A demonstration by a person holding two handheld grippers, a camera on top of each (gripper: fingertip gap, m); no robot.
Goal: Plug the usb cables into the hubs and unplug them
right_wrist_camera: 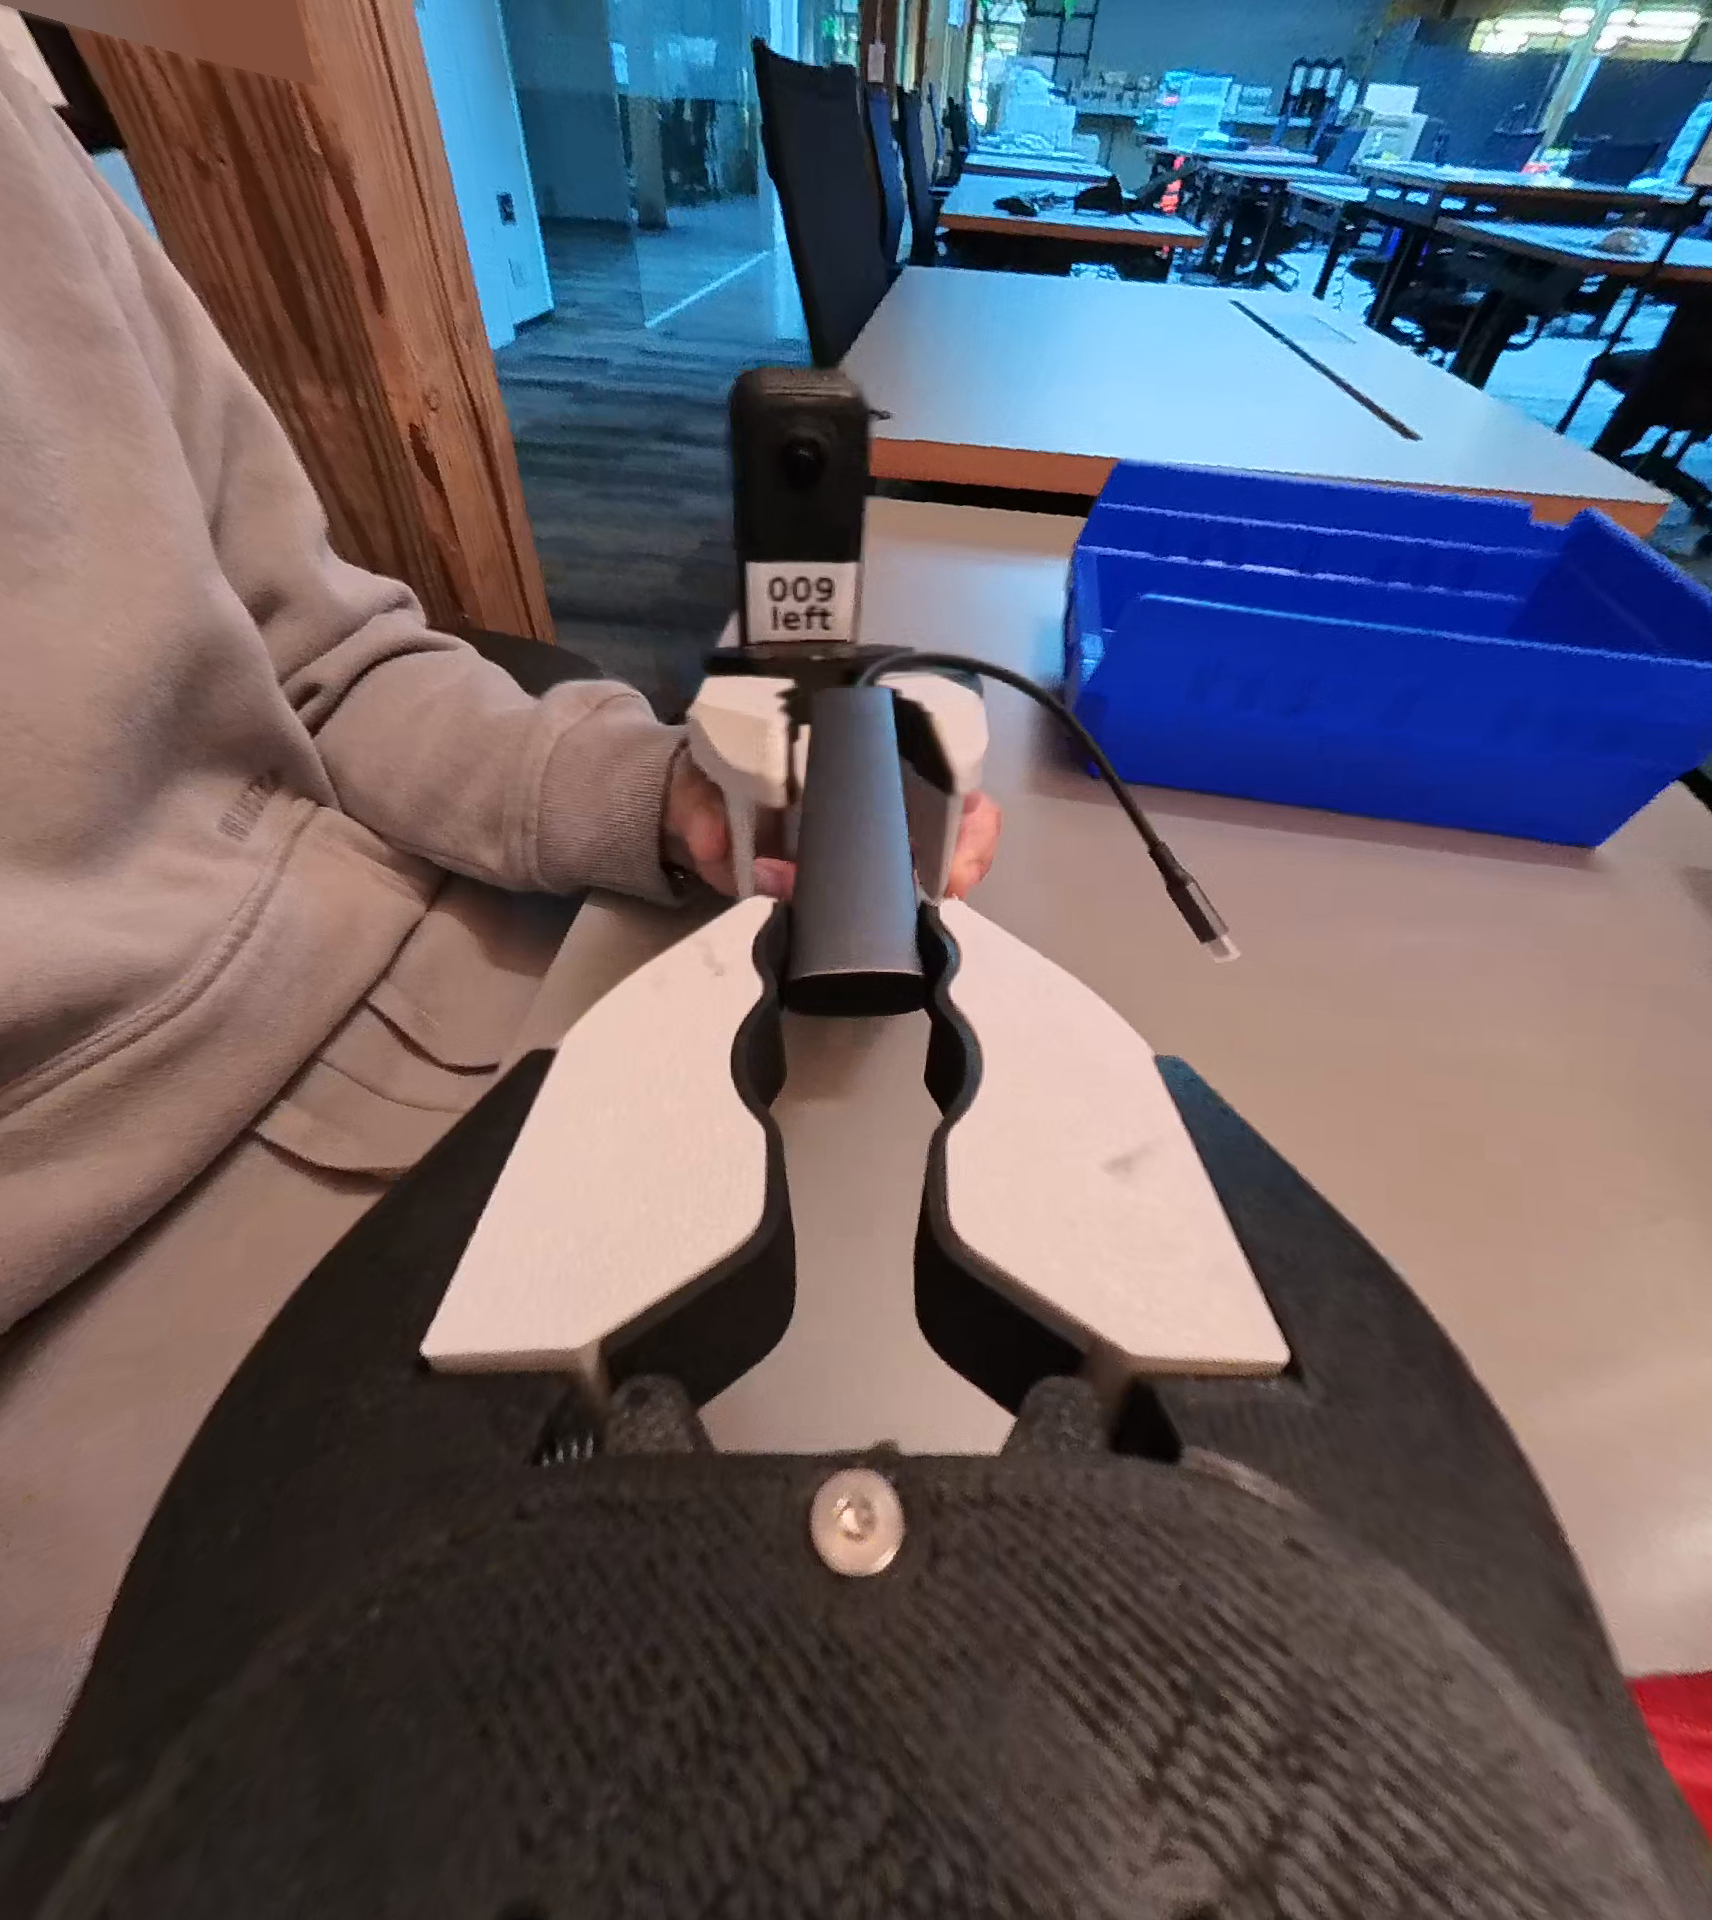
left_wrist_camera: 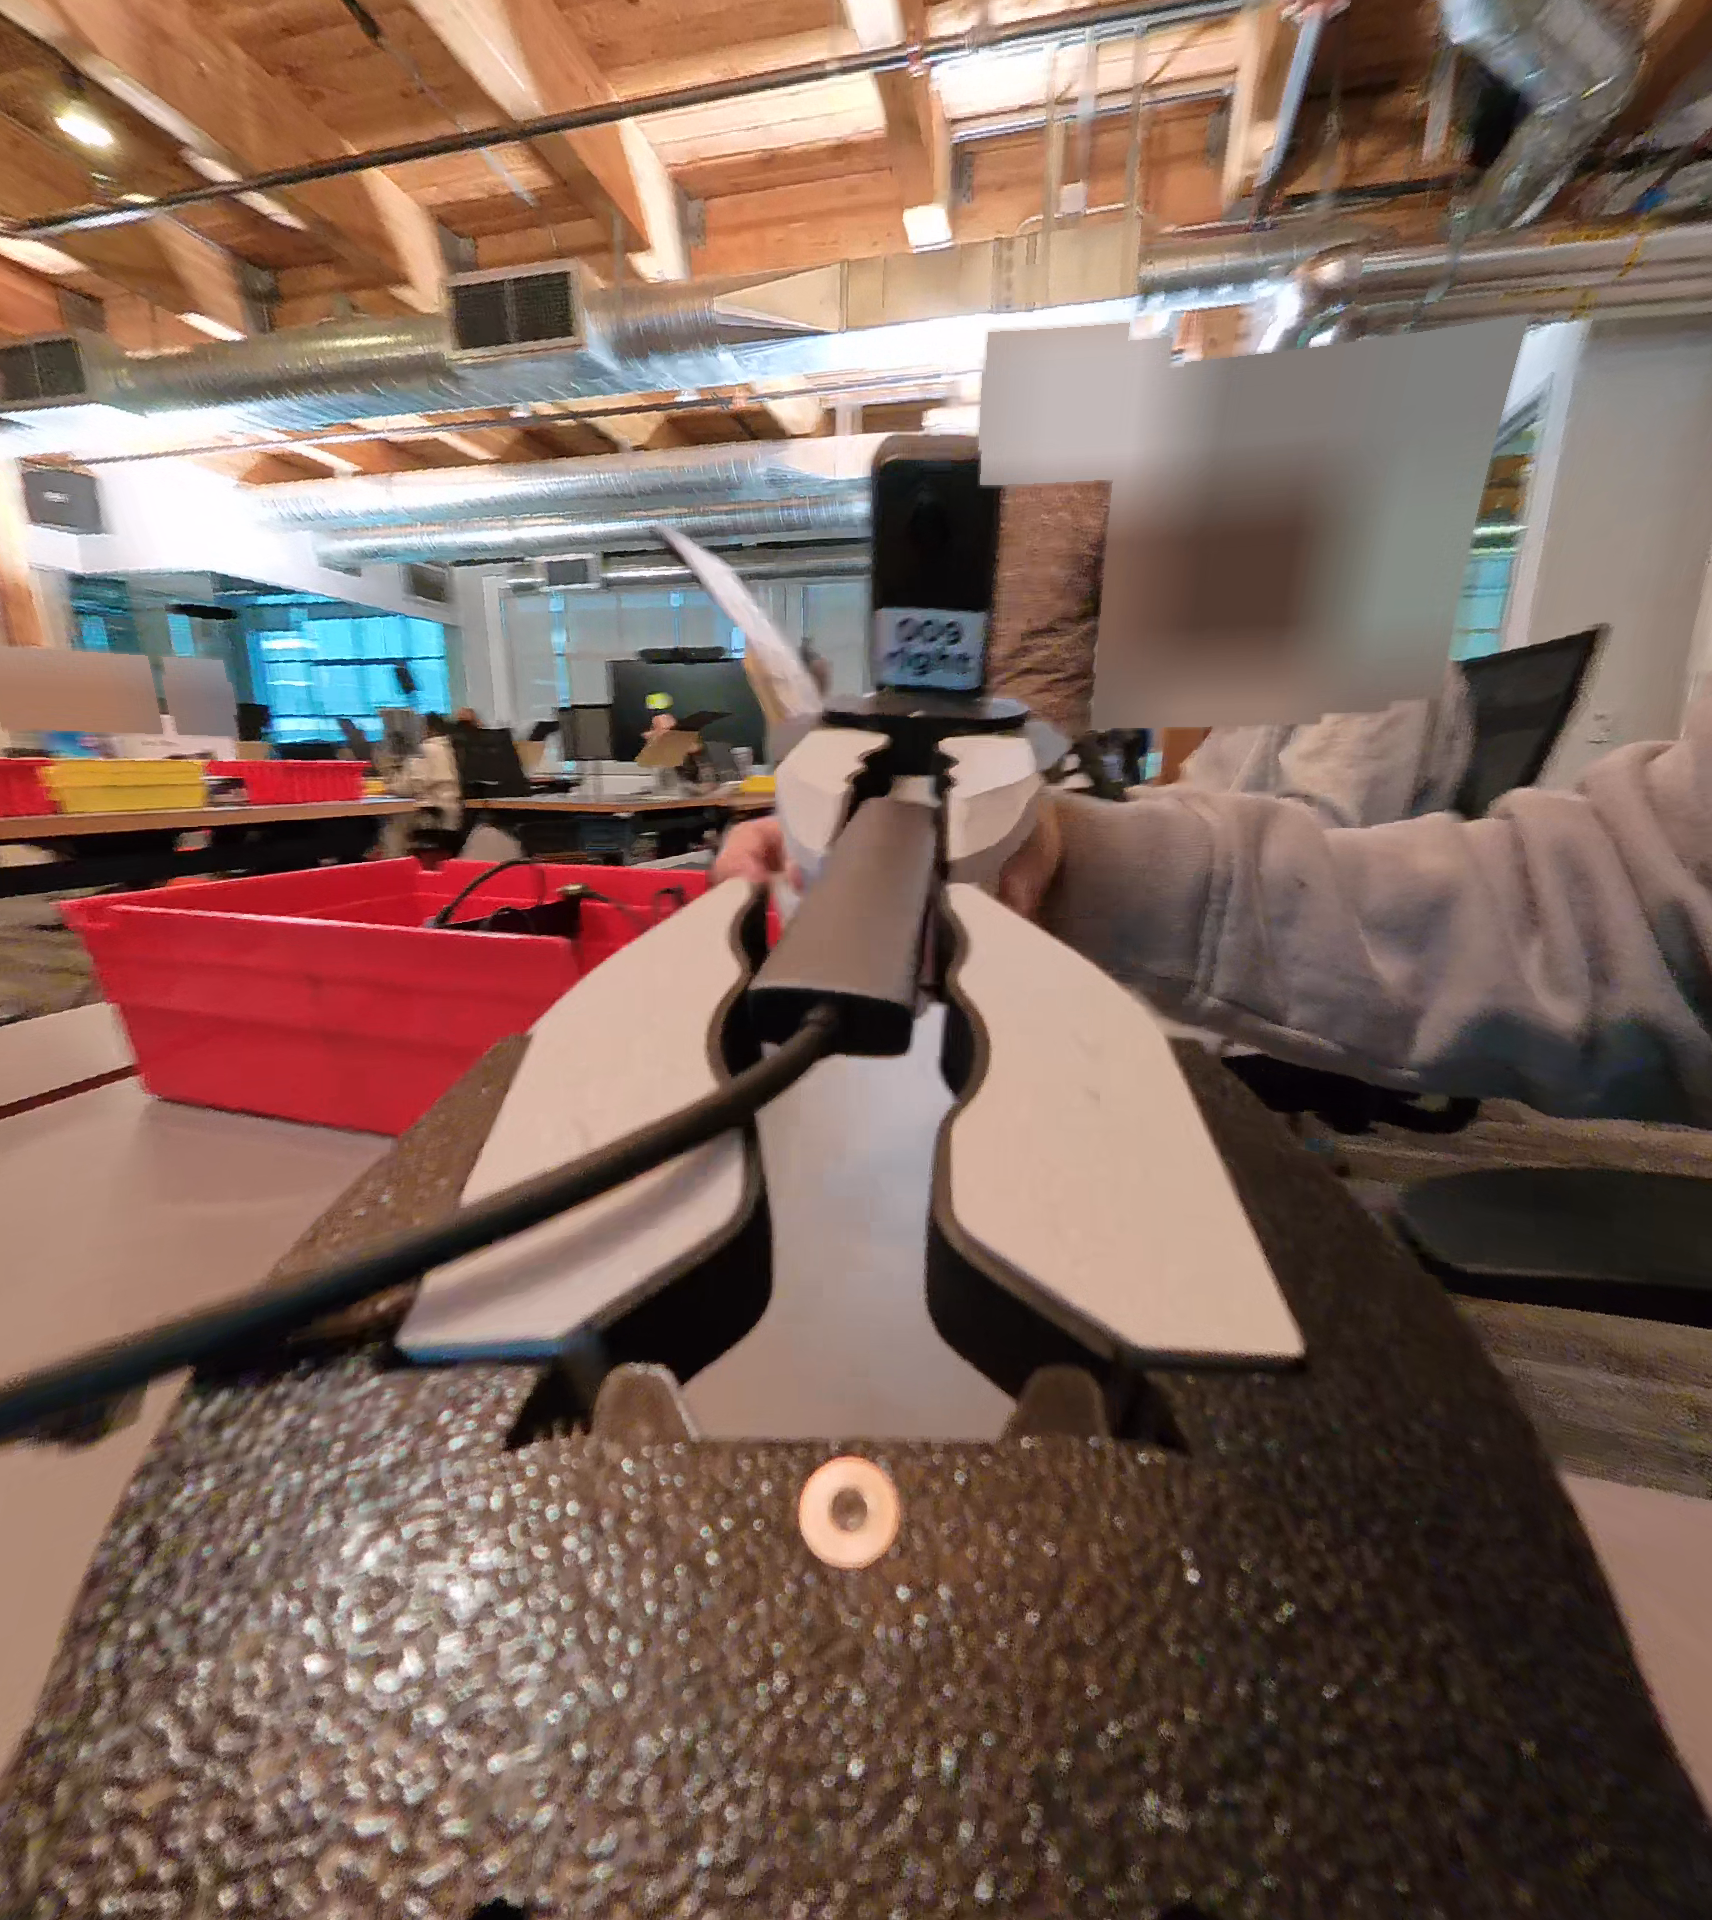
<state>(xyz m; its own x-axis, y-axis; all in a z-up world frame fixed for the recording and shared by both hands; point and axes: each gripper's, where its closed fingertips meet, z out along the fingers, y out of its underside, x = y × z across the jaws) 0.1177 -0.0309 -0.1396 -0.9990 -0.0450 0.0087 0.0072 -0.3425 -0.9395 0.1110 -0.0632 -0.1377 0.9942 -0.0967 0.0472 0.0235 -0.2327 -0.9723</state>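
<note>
I have both claws clamped on one dark hub (right_wrist_camera: 852,883): left claw (left_wrist_camera: 844,971), right claw (right_wrist_camera: 854,961) at opposite ends. Its cable (right_wrist_camera: 1112,779) dangles toward the blue bin (right_wrist_camera: 1403,665) on the worktop (right_wrist_camera: 1403,1091).

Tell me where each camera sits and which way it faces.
Left wrist view: on the left gripper, facing the right gripper and red bin; right sleeve shows.
Right wrist view: on the right gripper, facing the left gripper and blue bin; left sleeve shows.
Shared: the dark hub, clamped at opposite ends by both grippers.
</note>
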